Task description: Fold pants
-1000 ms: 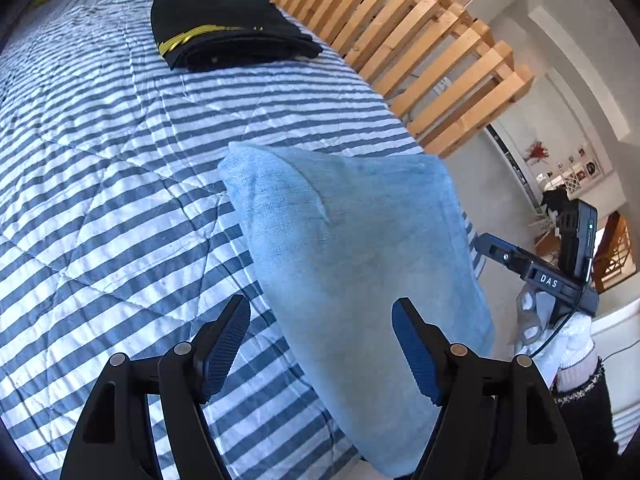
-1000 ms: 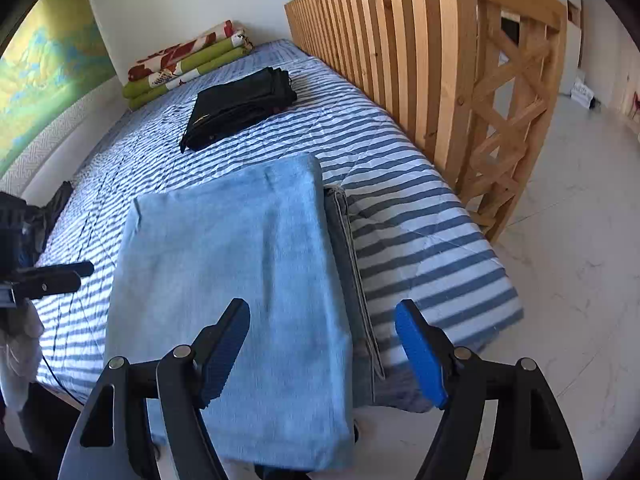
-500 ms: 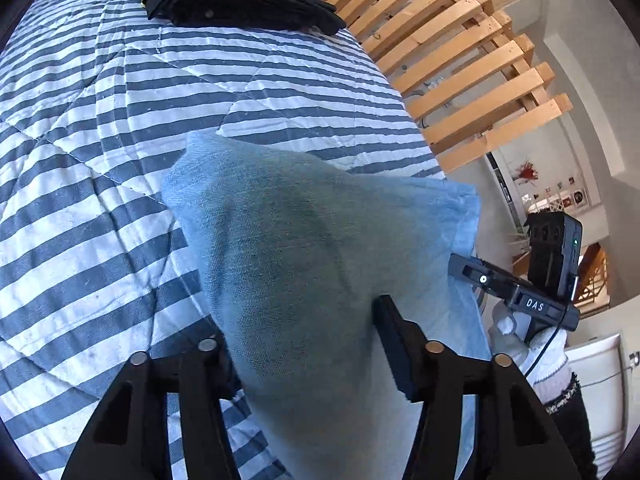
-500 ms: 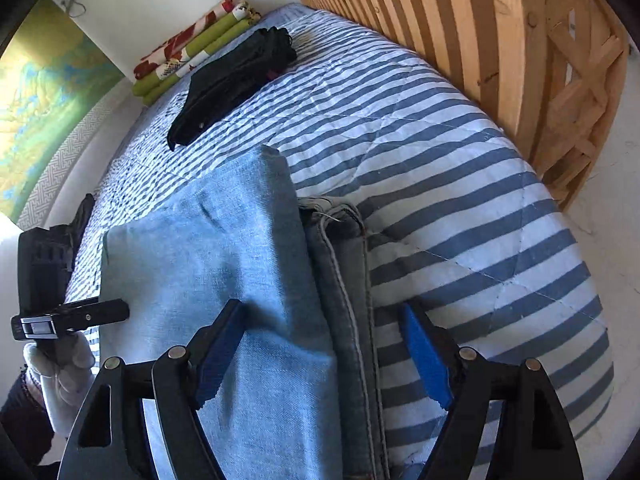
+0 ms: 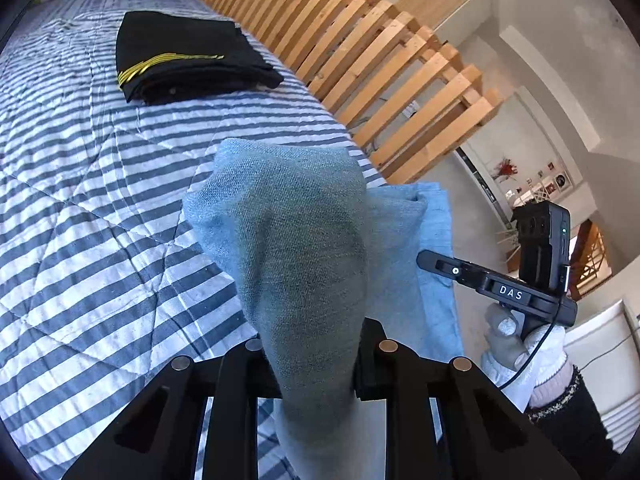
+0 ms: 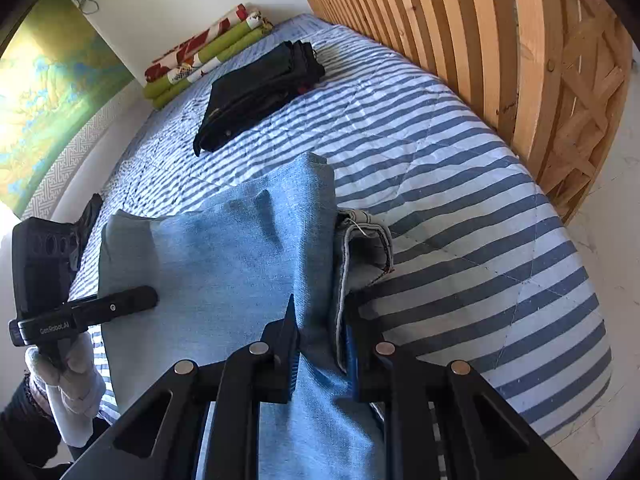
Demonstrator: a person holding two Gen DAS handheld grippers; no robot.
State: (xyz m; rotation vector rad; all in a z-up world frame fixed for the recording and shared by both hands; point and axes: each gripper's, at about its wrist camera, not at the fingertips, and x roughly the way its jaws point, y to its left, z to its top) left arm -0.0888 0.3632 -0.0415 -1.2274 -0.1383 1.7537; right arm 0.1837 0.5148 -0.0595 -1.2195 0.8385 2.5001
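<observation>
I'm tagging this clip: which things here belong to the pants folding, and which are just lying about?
In the job:
- blue jeans
- left tongs, shut on the denim
- right tongs, shut on the denim

Lying about:
- folded black garment
- rolled floral bedding
- wooden railing

Striped bed [image 6: 460, 184] bears blue jeans [image 6: 240, 248], folded black pants [image 6: 256, 92].

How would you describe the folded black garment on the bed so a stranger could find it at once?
Start at the striped bed quilt beside the wooden slatted rail. Beyond the blue jeans lies the folded black garment, short of the rolled floral bedding. It alone is black, with a yellow stripe.
</observation>
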